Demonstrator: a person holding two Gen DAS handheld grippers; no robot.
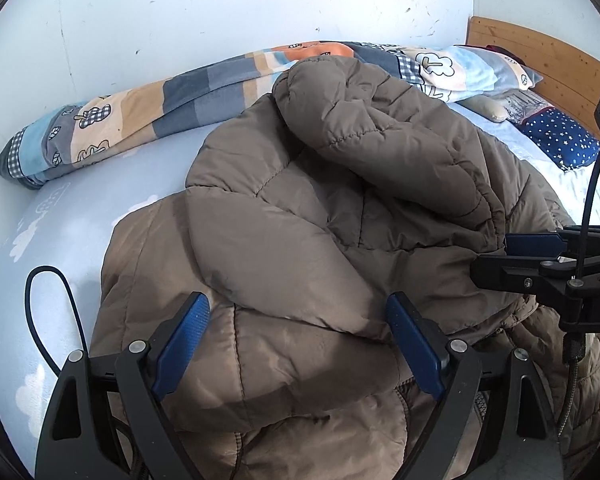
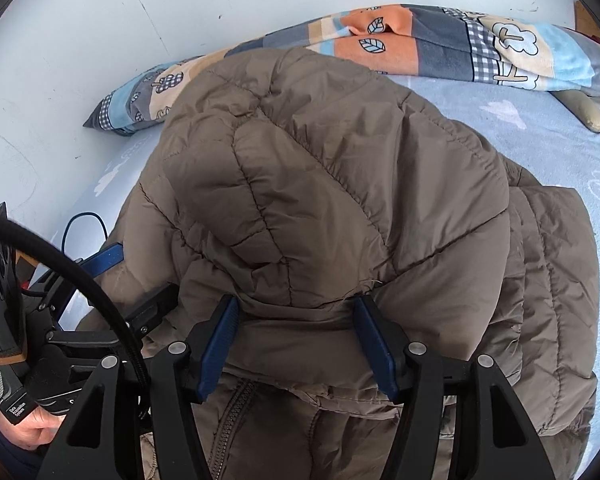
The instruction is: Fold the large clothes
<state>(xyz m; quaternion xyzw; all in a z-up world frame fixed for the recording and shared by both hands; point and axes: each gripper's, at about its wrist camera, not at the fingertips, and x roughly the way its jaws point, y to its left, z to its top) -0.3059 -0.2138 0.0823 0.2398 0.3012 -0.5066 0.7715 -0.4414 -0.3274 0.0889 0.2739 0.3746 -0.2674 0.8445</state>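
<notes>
Brown puffer jacket (image 1: 340, 208) heaped mid-frame on the blue bed sheet (image 1: 60, 240).
Left gripper (image 1: 298, 320) and right gripper (image 2: 296, 312) both stood released, jaws straddling jacket folds at lower centre.

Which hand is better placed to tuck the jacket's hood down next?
Probably the right. Its tongs straddle the hood's lower edge on the jacket, while the left tongs straddle a padded fold nearer the bed's end.

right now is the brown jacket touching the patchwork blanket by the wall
Touching. In the right wrist view the top edge of the brown jacket overlaps the patchwork blanket, with no sheet visible between them.
</notes>
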